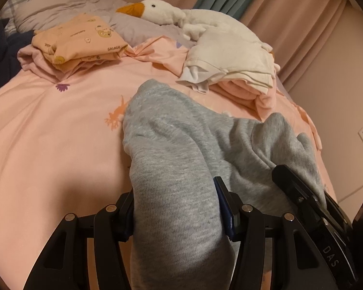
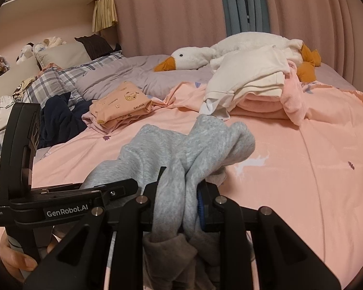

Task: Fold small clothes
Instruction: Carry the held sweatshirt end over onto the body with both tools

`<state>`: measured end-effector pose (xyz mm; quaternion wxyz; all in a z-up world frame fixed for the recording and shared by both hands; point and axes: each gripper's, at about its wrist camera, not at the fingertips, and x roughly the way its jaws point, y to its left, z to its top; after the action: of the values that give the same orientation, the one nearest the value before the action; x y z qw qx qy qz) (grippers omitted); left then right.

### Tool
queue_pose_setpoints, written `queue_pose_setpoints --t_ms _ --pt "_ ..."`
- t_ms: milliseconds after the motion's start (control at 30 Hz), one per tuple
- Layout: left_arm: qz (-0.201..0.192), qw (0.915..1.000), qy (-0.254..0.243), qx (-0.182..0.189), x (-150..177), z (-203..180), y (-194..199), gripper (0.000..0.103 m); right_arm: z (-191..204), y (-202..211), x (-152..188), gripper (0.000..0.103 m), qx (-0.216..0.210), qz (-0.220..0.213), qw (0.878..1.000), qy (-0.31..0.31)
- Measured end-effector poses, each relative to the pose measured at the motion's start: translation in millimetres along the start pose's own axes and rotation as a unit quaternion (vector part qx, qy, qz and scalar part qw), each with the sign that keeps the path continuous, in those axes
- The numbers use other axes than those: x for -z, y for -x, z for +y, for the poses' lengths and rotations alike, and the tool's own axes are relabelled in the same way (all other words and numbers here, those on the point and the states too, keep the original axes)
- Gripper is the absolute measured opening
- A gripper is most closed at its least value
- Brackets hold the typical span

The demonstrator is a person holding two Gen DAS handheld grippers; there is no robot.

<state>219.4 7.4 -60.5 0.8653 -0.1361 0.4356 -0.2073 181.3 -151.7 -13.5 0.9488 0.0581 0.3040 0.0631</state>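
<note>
Grey knit cloth, a small garment (image 1: 181, 149), lies bunched on the near part of a bed covered by a pink quilt (image 1: 48, 133), and both claws grip it. In the left wrist view the left claw (image 1: 176, 217) pinches a thick fold of the grey cloth between its two pads; the fold covers most of the left pad, and its lower end runs out of the picture. The right claw (image 2: 179, 207) pinches a twisted, narrower bunch of the same garment, whose near end hangs down in shadow between the arms, so its shape there is hard to make out. What kind of garment it is cannot be told from these folds. In the right wrist view the left claw's body crosses the near left, and part of a hand (image 2: 14, 261) shows at the lower left edge, cut off by the frame. Far on the left lies a folded orange printed piece (image 1: 79, 41) on a pink one. Far on the right, white clothes (image 1: 230, 55) sit on folded pink ones, partly covering a white plush goose (image 1: 162, 9).
</note>
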Motion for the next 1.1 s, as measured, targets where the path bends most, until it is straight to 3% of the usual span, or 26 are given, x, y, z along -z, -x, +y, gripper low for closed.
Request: queue_pose_setpoints --t_ms 533,1100 --pt "0.027 0.9996 0.004 -0.013 3 4 -6 0.055 -22 -3 14 0.023 0.019 0.036 0.998 -0.051" --pt "0.03 0.9993 -0.012 -0.021 6 2 -9 0.055 -48 -13 28 0.026 0.028 0.077 0.991 -0.104"
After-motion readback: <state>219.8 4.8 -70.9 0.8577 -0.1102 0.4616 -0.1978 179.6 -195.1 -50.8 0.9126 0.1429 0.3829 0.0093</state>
